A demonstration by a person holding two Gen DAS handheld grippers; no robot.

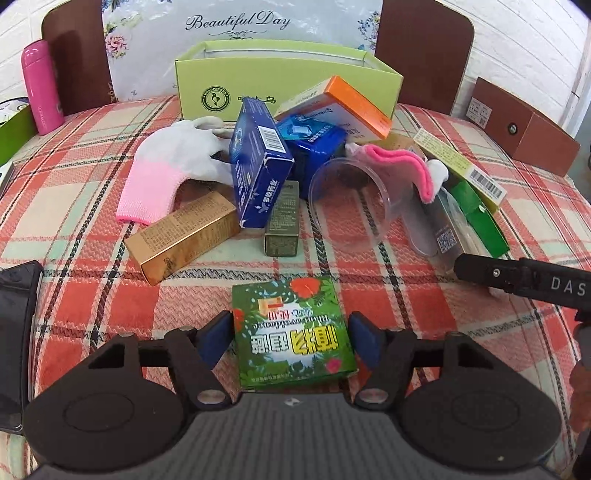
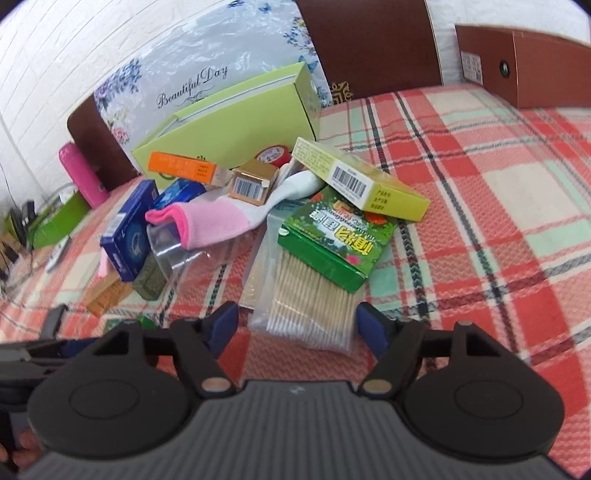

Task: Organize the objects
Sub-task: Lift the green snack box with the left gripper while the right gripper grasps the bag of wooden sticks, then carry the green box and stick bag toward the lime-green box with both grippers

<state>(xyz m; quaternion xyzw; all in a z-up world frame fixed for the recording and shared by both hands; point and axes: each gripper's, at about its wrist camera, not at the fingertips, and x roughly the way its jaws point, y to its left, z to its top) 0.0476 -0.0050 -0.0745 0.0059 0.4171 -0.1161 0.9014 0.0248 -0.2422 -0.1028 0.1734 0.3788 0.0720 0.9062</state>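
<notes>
Left gripper (image 1: 291,338): green box (image 1: 293,332) is straddled at lower centre; clamping cannot be told.
Right gripper (image 2: 297,325): swab bag (image 2: 310,299) is straddled, unclamped.

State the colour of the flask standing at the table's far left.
Pink flask, clearest in the left wrist view.

At the far edge of the bed (image 1: 424,295) an open carton (image 1: 288,79) stands before a patterned bag (image 1: 240,22), a flask (image 1: 40,86) towards the far left corner. Before the carton small boxes (image 1: 258,162) lie heaped; a glove (image 1: 173,166) lies to their left, a clear cup (image 1: 351,206) to their right, a sock (image 2: 218,219) tucked in its mouth. A lone leaf-printed box (image 1: 291,332) lies nearest.
</notes>
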